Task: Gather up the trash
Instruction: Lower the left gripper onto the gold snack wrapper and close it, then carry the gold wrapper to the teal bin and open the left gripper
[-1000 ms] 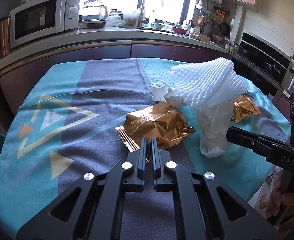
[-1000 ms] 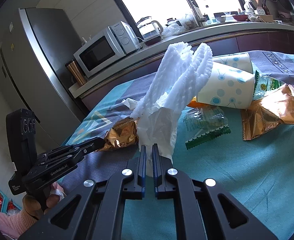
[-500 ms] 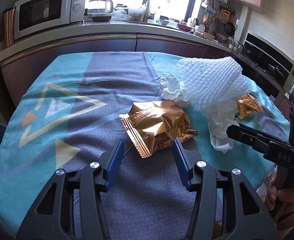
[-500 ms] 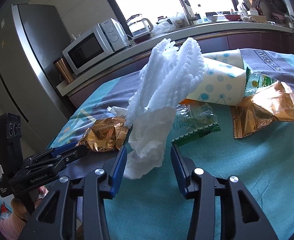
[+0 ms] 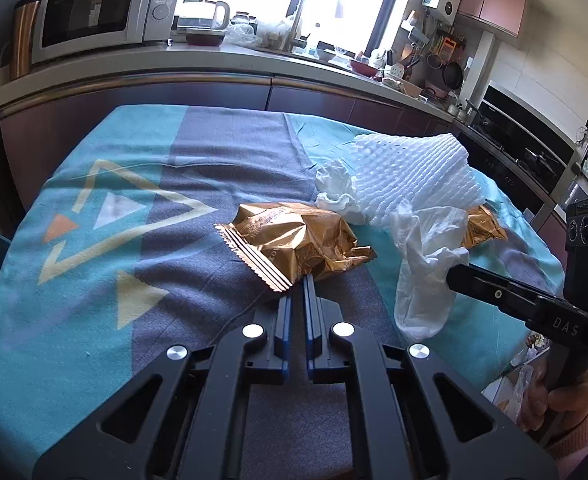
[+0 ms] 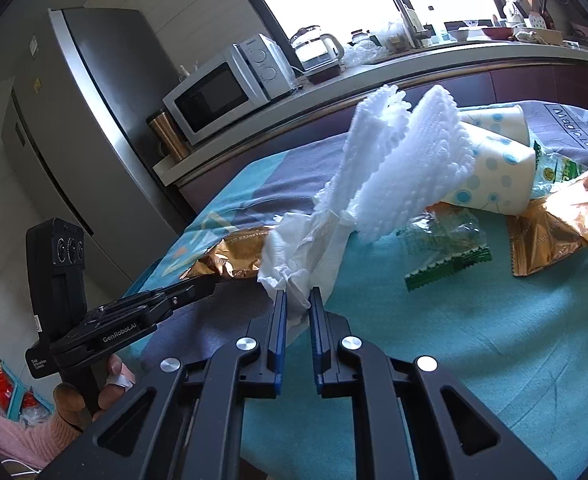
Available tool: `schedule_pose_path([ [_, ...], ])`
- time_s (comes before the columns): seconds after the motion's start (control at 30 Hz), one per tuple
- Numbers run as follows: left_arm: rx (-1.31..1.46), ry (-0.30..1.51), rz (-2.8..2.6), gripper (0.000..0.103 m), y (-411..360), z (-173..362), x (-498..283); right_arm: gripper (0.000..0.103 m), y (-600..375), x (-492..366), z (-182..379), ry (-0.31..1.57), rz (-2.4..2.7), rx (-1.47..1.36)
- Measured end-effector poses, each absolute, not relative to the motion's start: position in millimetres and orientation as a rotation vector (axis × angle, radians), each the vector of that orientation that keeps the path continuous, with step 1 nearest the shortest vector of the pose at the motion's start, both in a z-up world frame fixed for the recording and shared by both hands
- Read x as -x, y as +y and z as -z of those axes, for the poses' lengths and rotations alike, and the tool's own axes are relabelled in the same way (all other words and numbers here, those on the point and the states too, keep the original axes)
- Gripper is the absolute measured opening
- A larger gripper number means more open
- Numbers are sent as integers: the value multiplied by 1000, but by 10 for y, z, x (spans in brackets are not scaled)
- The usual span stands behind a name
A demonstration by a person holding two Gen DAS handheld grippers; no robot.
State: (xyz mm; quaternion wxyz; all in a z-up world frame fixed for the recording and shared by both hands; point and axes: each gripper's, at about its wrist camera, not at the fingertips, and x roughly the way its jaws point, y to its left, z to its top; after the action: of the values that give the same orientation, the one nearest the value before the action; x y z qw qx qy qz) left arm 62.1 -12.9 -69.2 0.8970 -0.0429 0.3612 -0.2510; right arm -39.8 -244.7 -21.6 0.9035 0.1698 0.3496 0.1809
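Note:
A crumpled gold foil wrapper (image 5: pixel 294 242) lies on the tablecloth (image 5: pixel 214 160). My left gripper (image 5: pixel 297 292) is shut on its near edge. A white tissue (image 6: pixel 301 256) with a white foam net (image 6: pixel 405 164) leaning on it stands in front of my right gripper (image 6: pixel 297 300), which is shut on the tissue's lower end. The right gripper also shows in the left wrist view (image 5: pixel 453 274), pinching the tissue (image 5: pixel 425 264) under the foam net (image 5: pixel 409 176). The left gripper shows in the right wrist view (image 6: pixel 206 286) at the gold wrapper (image 6: pixel 230 256).
A dotted paper cup (image 6: pixel 493 176) lies on its side behind the net. A clear green wrapper (image 6: pixel 445 252) and a second gold wrapper (image 6: pixel 553 232) lie to the right. A kitchen counter with a microwave (image 5: pixel 94 20) runs behind the table.
Both grippers were shut a second ago, opened half a second ago, and have now closed again: the left on the gold wrapper, the right on the tissue.

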Motion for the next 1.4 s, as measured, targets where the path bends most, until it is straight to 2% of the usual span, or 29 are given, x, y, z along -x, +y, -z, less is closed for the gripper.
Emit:
schedule_pose_path([
  [0.37, 123, 677, 422, 5, 505, 490, -313, 10, -2079, 276, -10, 700, -501, -325],
  [0.83, 220, 616, 112, 5, 1876, 319, 67, 10, -776, -228, -208, 741, -807, -231],
  [1.13, 252, 638, -62, 5, 2643, 489, 18, 10, 204, -623, -132, 813, -912, -169],
  [1.4, 271, 721, -130, 5, 2937, 835, -146, 10, 804, -889, 106, 921, -901, -104],
])
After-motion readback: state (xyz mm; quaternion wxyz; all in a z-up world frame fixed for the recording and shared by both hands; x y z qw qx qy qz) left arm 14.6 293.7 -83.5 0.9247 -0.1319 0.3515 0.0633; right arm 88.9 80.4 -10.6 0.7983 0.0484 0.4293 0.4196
